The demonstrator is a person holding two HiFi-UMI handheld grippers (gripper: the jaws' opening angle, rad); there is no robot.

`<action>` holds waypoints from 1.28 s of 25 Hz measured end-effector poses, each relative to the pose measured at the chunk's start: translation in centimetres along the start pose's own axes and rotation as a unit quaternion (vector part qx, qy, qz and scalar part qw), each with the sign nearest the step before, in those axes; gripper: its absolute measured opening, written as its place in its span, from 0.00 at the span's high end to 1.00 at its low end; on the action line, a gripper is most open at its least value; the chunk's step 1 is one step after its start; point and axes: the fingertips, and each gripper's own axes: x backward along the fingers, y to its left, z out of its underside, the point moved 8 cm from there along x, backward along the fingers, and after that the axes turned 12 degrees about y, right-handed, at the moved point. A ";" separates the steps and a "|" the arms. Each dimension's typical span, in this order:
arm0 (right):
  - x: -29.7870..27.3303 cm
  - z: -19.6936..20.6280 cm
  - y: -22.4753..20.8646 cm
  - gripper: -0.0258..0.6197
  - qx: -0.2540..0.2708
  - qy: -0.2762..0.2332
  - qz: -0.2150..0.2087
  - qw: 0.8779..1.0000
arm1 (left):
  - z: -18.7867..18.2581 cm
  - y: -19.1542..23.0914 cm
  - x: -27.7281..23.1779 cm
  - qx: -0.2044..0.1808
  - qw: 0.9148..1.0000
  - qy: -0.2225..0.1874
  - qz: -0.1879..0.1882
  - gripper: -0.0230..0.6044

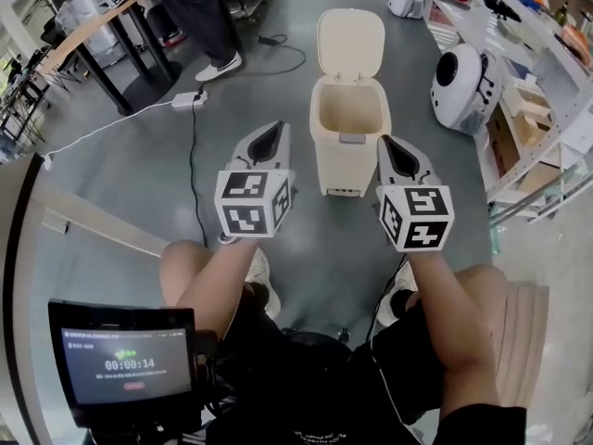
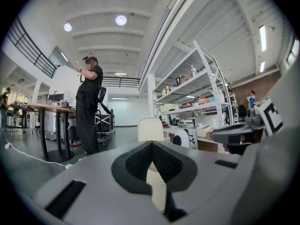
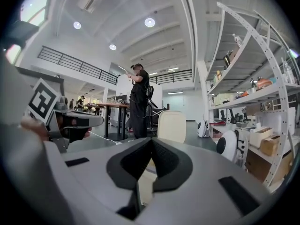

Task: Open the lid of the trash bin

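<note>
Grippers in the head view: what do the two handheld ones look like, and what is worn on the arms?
The left gripper and right gripper have pale grey wedge-shaped shells that taper to a point, lined with black ribbed pads. Each carries a white cube printed with black square markers. The forearms are bare, with no sleeves. Black shorts show below.

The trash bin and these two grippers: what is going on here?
A person points two grippers toward the trash bin. Its lid stands upright, so the bin is already open. The left gripper and the right gripper are both shut, empty, and short of the bin.
</note>
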 end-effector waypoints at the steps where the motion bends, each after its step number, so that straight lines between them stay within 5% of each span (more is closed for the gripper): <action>1: 0.2 0.1 0.0 0.95 0.000 0.000 0.002 1.000 | 0.0 0.0 0.2 -0.001 1.000 -0.002 0.000 0.97; 12: -0.2 0.2 -1.0 0.95 0.008 0.026 0.043 0.999 | -0.3 -0.6 -0.2 0.035 0.999 0.001 0.023 0.97; 32: -0.9 0.3 -0.6 0.95 0.002 0.026 0.036 0.999 | -0.3 -0.7 0.1 0.037 0.999 -0.005 0.022 0.96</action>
